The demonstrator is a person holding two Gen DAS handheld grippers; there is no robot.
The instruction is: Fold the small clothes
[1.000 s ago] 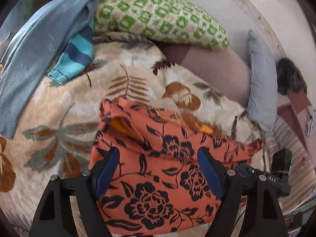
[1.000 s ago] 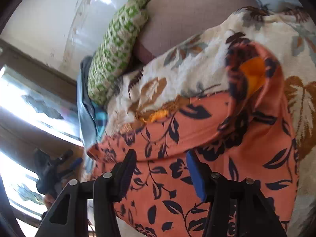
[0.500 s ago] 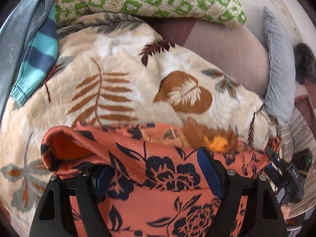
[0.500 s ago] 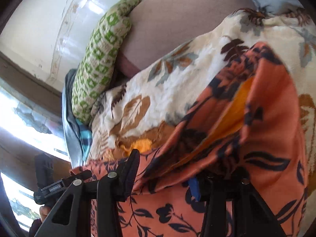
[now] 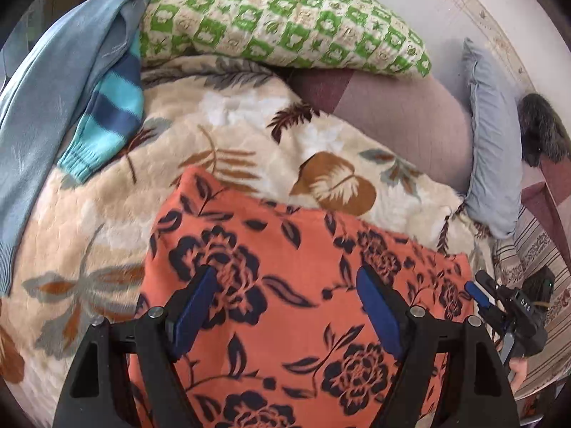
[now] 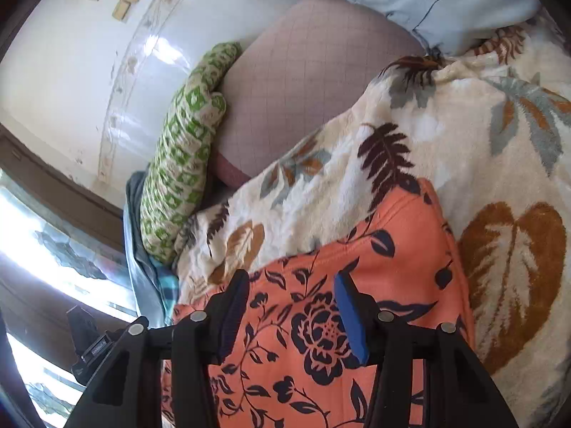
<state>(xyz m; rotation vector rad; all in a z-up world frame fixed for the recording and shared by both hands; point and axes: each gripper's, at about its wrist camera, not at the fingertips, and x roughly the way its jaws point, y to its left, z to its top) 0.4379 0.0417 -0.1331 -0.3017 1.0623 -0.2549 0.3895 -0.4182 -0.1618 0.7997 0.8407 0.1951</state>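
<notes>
The orange flowered garment (image 5: 285, 285) lies folded flat on the leafy blanket (image 5: 249, 135) on the bed. Both the left claw (image 5: 285, 303) and right claw (image 6: 291, 306) hover above it, spread apart, holding nothing. One fold looks done; next probably another fold, calling for a grip on an edge.

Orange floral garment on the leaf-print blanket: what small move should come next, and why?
Probably draw both grippers back from the orange floral garment. It lies flat on the leaf-print blanket, and the left gripper and right gripper hang open above it, holding nothing. Another fold could follow.
</notes>
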